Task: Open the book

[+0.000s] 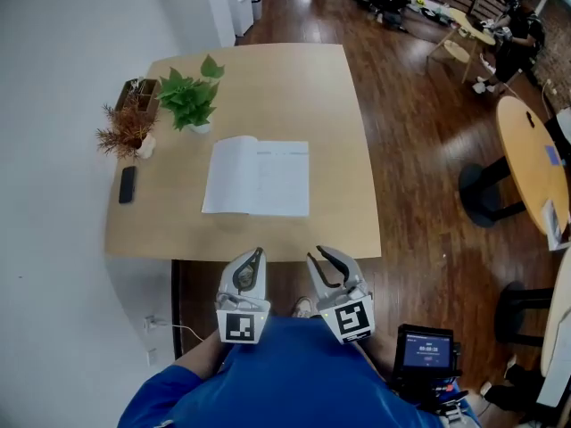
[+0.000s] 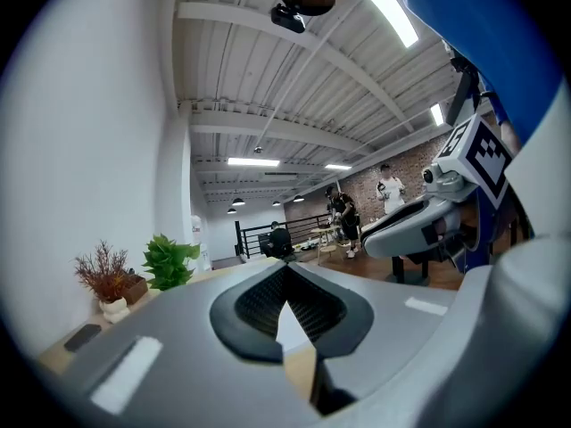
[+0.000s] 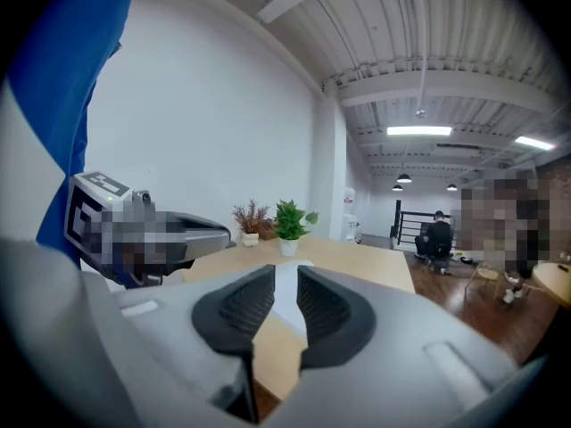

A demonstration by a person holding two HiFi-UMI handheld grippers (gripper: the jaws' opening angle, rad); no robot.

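Since the book [image 1: 257,176] lies flat with two white pages showing and a fold line down its middle, I judge it already open. It sits near the middle of the table [image 1: 294,78], a little toward my edge. It looks thin and light to me, more a soft-covered booklet than a stiff hardback. The pages would be limp, bending rather than lifting as one slab, and they could crease or tear under a hard pinch.

If it needed handling, I would go for the free outer edge of a page on the right side, well away from the fold. One jaw would slide under and the pinch would be gentle. The smooth wood probably gives little friction, so the whole book might skate unless the other gripper pins the opposite half.

Both grippers hang off the table's near edge, close to my body and well apart from the book. The left gripper [image 1: 255,259] has its jaw tips together with nothing between them. The right gripper [image 1: 323,261] has its jaws apart with a clear gap, also empty.

At the table's far left corner stand a green plant [image 1: 192,101], a dried plant [image 1: 125,132] and a wooden box [image 1: 138,92]. A dark flat device [image 1: 128,184] lies just in front of them.
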